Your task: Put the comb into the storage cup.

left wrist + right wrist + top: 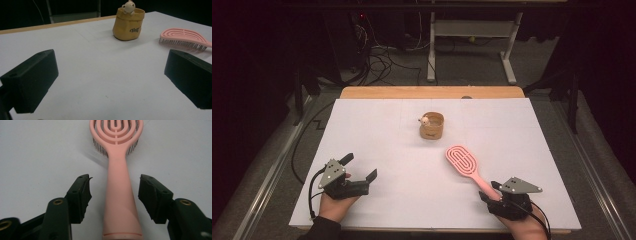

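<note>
The pink hairbrush (466, 165) lies bristles down on the white table (377, 135), its handle running between the jaws of the right gripper (114, 195), which stand apart on either side without touching it. Beyond the brush head stands a tan pouch (432, 126) with a small figure at its rim. The left gripper (360, 170) rests well apart, jaws spread wide over bare table.

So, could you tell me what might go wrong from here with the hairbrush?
The right gripper is open, with gaps between its pads and the hairbrush handle, so lifting now would probably leave the brush behind. If it closes off-centre, the handle may swivel. A careless swing forward could knock the small yellow holder beyond it.
</note>
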Demonstrator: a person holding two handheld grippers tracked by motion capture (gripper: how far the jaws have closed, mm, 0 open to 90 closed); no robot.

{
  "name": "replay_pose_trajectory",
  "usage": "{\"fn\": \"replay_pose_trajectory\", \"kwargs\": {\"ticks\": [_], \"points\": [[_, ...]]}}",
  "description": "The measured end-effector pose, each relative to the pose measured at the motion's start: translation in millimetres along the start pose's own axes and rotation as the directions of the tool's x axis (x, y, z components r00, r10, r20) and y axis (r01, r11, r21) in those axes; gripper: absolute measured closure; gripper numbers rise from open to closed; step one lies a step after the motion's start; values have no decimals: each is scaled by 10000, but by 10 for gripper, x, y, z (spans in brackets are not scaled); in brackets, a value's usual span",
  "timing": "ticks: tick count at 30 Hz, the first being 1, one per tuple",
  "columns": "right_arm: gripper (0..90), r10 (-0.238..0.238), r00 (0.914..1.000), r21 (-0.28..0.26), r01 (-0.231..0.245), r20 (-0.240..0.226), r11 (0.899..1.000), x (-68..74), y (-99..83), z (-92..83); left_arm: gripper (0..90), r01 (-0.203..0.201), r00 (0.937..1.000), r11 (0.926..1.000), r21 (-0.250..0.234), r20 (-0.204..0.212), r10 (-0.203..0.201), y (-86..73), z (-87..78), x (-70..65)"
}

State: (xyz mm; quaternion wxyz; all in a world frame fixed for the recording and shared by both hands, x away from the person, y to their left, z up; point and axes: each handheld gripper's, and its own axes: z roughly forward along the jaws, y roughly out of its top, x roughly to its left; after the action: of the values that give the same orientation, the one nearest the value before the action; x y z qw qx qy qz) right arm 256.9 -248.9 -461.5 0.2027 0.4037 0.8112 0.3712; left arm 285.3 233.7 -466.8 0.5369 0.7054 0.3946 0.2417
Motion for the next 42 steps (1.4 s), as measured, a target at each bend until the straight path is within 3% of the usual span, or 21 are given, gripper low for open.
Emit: {"fn": "replay_pose_trajectory", "kwargs": {"ticks": [2, 4, 8, 11, 21, 26, 34, 42], "points": [[383, 34, 10000, -36, -34, -26, 10000, 0, 10, -3, 0, -29, 10000, 10000, 16, 35, 29, 0, 1, -1], [272, 73, 10000, -67, -73, 54, 10000, -1, 20, -4, 0, -47, 10000, 10000, 48, 69, 47, -2, 12, -5], [137, 68, 9999, 8, -68, 116, 10000, -3, 32, 17, 0, -126, 9998, 9999, 115, 135, 125, -5, 28, -10], [4, 434, 9990, 38, -434, -65, 9991, -23, 46, 55, 0, -222, 9996, 9995, 202, 196, 218, -10, 33, -14], [3, 481, 9978, -254, -470, 465, 9986, -86, 149, 112, 0, -404, 9989, 9989, 252, 249, 398, -15, 38, -29], [3, 622, 9972, -320, -609, 415, 9976, -122, 192, 138, 0, -507, 9983, 9983, 276, 291, 499, -14, 44, -44], [3, 237, 9971, -339, -213, 727, 9992, -60, 423, 197, 0, -574, 9978, 9979, 297, 352, 563, -17, 70, -71], [3, -65, 9982, -417, 90, 594, 9991, -33, 723, 262, 0, -628, 9972, 9976, 299, 422, 616, -19, 73, -87]]}}
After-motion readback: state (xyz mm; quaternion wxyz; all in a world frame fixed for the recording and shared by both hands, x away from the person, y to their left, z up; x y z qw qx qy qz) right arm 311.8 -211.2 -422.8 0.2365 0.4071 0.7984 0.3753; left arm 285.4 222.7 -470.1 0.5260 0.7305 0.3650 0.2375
